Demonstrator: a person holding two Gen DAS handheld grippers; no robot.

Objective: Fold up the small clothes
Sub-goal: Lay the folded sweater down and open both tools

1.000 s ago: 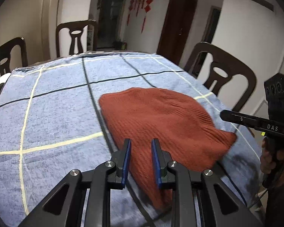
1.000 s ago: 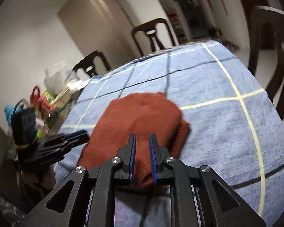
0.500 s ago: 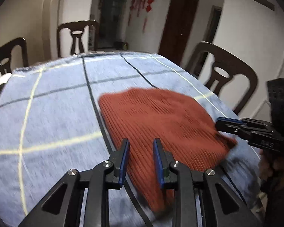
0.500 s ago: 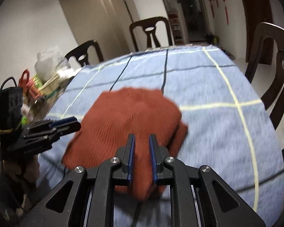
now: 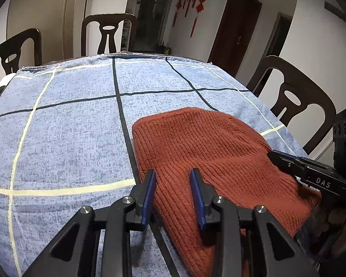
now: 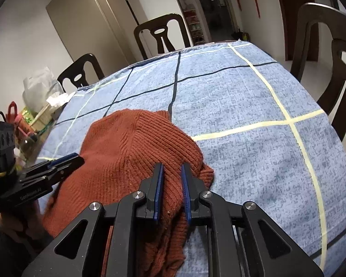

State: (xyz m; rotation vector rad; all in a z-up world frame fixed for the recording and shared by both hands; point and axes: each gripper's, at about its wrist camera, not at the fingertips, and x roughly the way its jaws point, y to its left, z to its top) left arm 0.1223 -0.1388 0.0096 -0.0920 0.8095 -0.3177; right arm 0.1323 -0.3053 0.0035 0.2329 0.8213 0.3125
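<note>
Right now the red knit garment (image 5: pixel 207 152) is lying flat on the bench (image 5: pixel 64 124) under both tools, left hand-held gripper (image 5: pixel 173 194) opening empty over its near edge, right hand-held gripper (image 6: pixel 171 191) pinching a raised fold.

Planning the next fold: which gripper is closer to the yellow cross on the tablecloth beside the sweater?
Right. The right gripper sits at the sweater edge facing the cross; the left gripper is across the sweater.

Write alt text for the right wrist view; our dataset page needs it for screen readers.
The right gripper pinches a bunched fold of a rust-red knitted garment lying on a blue checked tablecloth. The left gripper reaches in from the left edge; dark wooden chairs ring the table.
</note>
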